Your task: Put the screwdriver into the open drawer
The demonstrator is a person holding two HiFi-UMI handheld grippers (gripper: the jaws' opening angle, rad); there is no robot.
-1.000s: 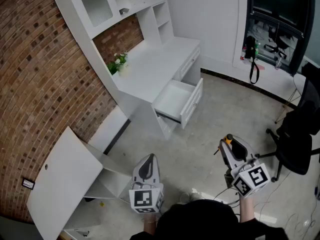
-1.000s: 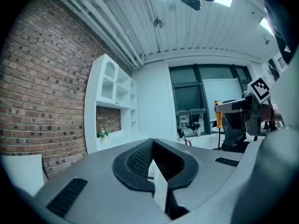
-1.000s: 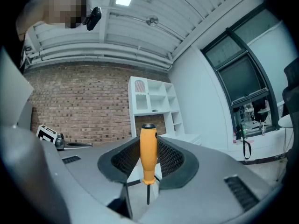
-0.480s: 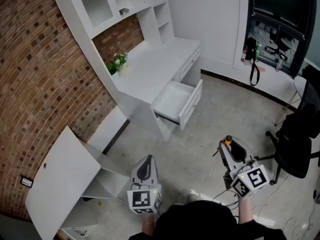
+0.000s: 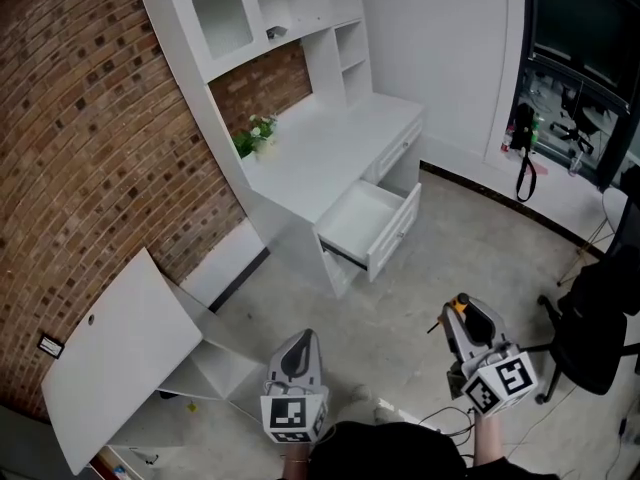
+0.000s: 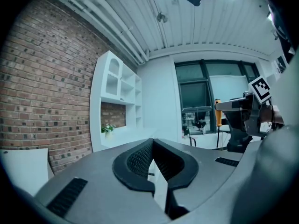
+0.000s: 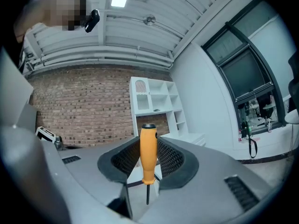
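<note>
Against 1 second ago, the open white drawer (image 5: 362, 218) sits slightly lower and further right in the head view, still well apart from the right gripper (image 5: 460, 313): the carry remains. Only the right gripper view shows its pads clamping the orange-handled screwdriver (image 7: 148, 153) upright; the left gripper (image 6: 153, 146) is closed, empty.

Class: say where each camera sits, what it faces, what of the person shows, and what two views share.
Head view: on the head, steeply down at the white desk's open drawer; left gripper, right gripper show.
Left gripper view: on that gripper, facing the white shelf unit; empty jaws show.
Right gripper view: on that gripper, facing the brick wall; jaws grip the orange-handled screwdriver.
All share the screwdriver.
</note>
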